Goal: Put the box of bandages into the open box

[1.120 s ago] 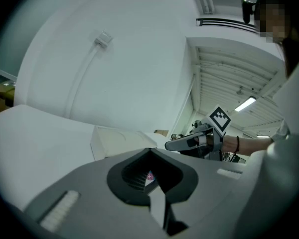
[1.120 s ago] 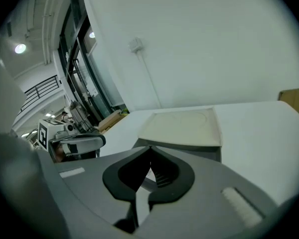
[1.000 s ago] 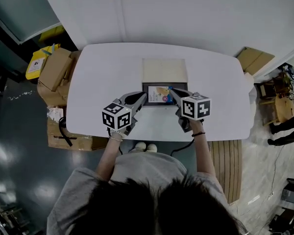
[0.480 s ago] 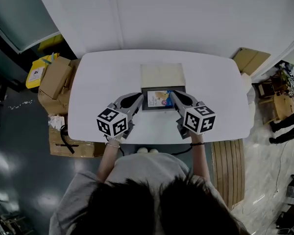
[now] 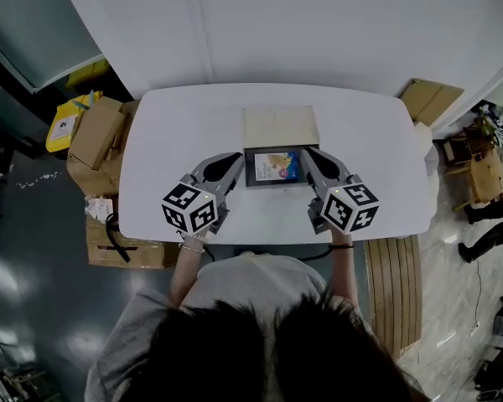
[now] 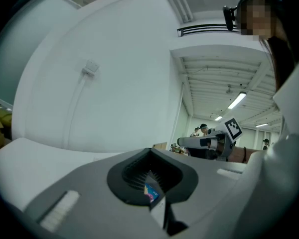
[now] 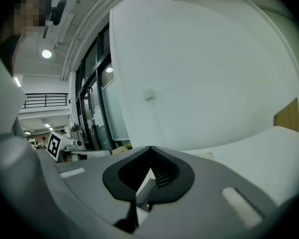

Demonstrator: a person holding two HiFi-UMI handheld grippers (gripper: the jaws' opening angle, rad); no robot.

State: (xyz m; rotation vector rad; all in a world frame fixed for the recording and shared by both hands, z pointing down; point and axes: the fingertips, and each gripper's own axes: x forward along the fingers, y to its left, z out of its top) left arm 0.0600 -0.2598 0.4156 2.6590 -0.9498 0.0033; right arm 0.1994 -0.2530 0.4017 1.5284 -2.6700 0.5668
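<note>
The box of bandages (image 5: 275, 166) lies in the open box (image 5: 279, 127) on the white surface (image 5: 176, 124), between the left hand-held gripper (image 5: 238, 159) and the right hand-held gripper (image 5: 307, 154), both with jaws together and empty

I've pulled both grippers back towards me. The right gripper (image 5: 307, 152) has come off the box of bandages (image 5: 275, 166) and swung out right of the open box (image 5: 248, 167). The left gripper (image 5: 238, 157) has slid left, just beside its left edge.
</note>
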